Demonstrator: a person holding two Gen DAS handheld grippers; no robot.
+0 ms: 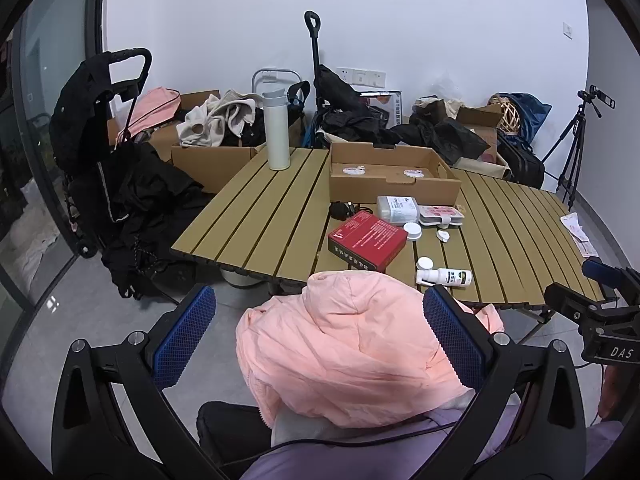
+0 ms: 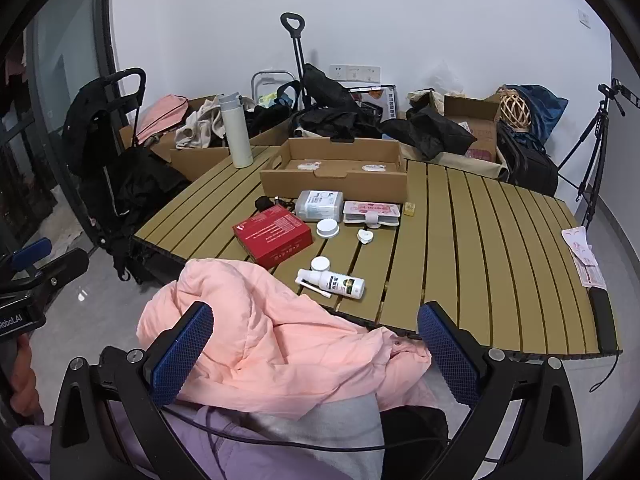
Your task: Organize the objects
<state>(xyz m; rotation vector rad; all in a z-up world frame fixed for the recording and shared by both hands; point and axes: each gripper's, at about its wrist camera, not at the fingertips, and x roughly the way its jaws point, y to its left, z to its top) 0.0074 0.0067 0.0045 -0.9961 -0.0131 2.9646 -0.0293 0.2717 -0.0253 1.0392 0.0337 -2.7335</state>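
A slatted tan table (image 1: pixel 260 216) (image 2: pixel 480 240) carries a red box (image 1: pixel 366 240) (image 2: pixel 273 235), a white spray bottle (image 1: pixel 444 277) (image 2: pixel 332 281), a clear plastic container (image 1: pixel 397 209) (image 2: pixel 320 205), a pink blister pack (image 1: pixel 440 213) (image 2: pixel 371 211), white caps (image 1: pixel 412 231) (image 2: pixel 327 228) and a shallow cardboard tray (image 1: pixel 394 190) (image 2: pixel 334 184). A pink jacket (image 1: pixel 344 348) (image 2: pixel 272 344) lies on the person's lap at the table's near edge. My left gripper (image 1: pixel 320 336) is open above the jacket. My right gripper (image 2: pixel 316 352) is open above it too. Neither touches anything.
A white thermos (image 1: pixel 277 128) (image 2: pixel 236 132) stands at the table's far left. Cardboard boxes with clothes (image 1: pixel 216 128), black bags (image 1: pixel 360 120), a stroller (image 1: pixel 104 152) and a tripod (image 1: pixel 572 140) crowd the wall. Pink papers (image 2: pixel 582 256) lie at the table's right edge.
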